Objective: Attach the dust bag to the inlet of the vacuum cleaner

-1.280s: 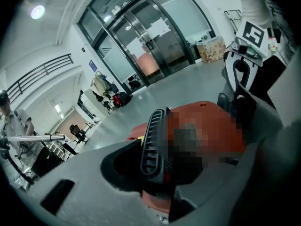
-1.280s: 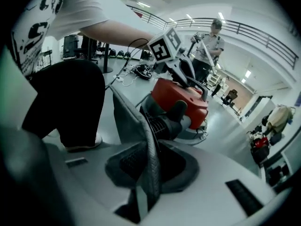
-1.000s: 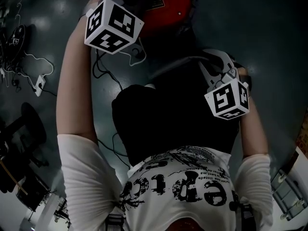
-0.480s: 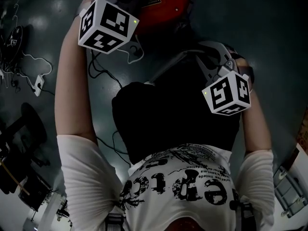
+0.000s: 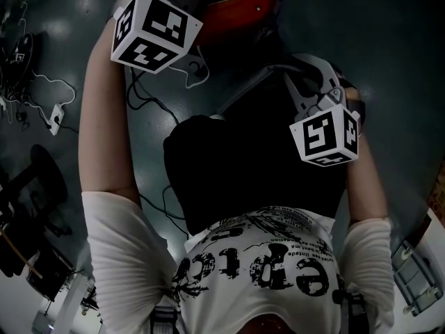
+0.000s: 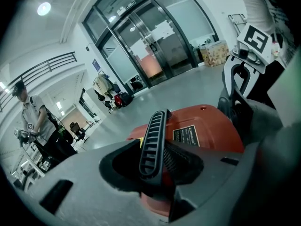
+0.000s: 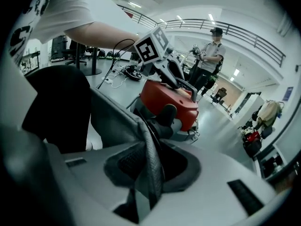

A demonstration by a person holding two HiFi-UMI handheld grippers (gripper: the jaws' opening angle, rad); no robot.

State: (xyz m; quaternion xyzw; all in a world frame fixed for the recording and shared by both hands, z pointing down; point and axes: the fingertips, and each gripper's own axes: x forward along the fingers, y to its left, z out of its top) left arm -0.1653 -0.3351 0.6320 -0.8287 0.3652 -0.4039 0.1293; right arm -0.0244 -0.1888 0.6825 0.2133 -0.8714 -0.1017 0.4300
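Right gripper view: right gripper (image 7: 150, 169) pinches bag (image 7: 113, 121) fabric. It looks soft, limp and light, likely better held near its opening. Left gripper (image 6: 157, 147) closed, seemingly empty, vacuum (image 6: 211, 121) ahead.

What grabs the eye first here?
The red vacuum at the top centre of the head view, the one strong colour in a dark picture. Just below it the black bag fills the middle, and the right gripper view shows a fold of it pinched between the fingers of the right gripper.
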